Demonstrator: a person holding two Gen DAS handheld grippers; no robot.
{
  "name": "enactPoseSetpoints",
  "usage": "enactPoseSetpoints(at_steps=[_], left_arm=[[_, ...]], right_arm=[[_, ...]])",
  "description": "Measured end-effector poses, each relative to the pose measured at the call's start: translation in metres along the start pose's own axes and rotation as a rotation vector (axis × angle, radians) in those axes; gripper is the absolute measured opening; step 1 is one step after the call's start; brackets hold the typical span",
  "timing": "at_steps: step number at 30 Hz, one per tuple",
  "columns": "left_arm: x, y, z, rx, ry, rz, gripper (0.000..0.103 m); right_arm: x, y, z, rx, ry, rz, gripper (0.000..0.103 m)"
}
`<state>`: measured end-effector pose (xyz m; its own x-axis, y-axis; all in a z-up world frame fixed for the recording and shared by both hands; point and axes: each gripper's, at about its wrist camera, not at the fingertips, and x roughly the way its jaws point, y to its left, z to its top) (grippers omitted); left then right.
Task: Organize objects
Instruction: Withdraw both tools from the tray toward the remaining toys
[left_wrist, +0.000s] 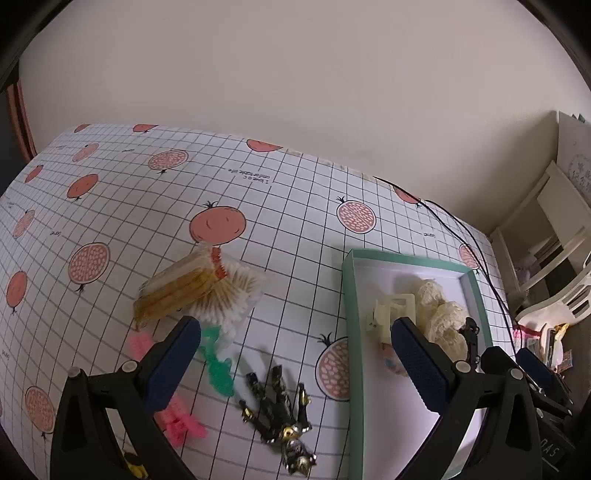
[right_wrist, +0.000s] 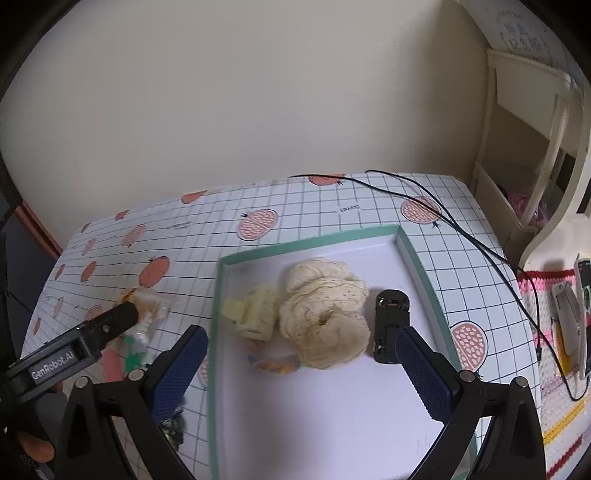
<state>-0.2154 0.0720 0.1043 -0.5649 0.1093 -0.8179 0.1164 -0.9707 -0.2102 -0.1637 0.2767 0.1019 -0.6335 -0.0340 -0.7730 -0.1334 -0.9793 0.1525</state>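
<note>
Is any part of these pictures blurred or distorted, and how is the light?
Left wrist view: fisheye bends the tablecloth grid; light soft, no glare. Right wrist view: cream hair claw and cotton swab bag look smeared; teal box edges curve.

Box on the surface ahead of the right claw, scrunchies and clips inside, cotton swabs beyond the left claw.
</note>
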Motion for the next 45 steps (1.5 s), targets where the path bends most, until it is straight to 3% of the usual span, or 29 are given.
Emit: enactPoseSetpoints(at_steps=[13, 27, 35, 45], left_arm=[[-0.036, 0.042, -0.019, -0.05, 0.004, 0.006, 0.103], [-0.051, 0.106, -0.033, -0.125, 0.049, 0.05, 0.103], [-0.03, 0.129, -0.037, -0.156, 0.172, 0.068, 0.103], [-0.017, 0.136, -0.06, -0.122, 0.299, 0.027, 0.102]], right_arm=[[-0.019, 0.044, -0.006, -0.095, -0.005, 0.047, 0.103], [-0.001, 0.102, -0.029, -0.223, 0.082, 0.131, 0.103], [0.024, 0.129, -0.048, -0.297, 0.189, 0.142, 0.103], [0.046, 0.141, -0.065, -0.333, 0.279, 0.147, 0.099]])
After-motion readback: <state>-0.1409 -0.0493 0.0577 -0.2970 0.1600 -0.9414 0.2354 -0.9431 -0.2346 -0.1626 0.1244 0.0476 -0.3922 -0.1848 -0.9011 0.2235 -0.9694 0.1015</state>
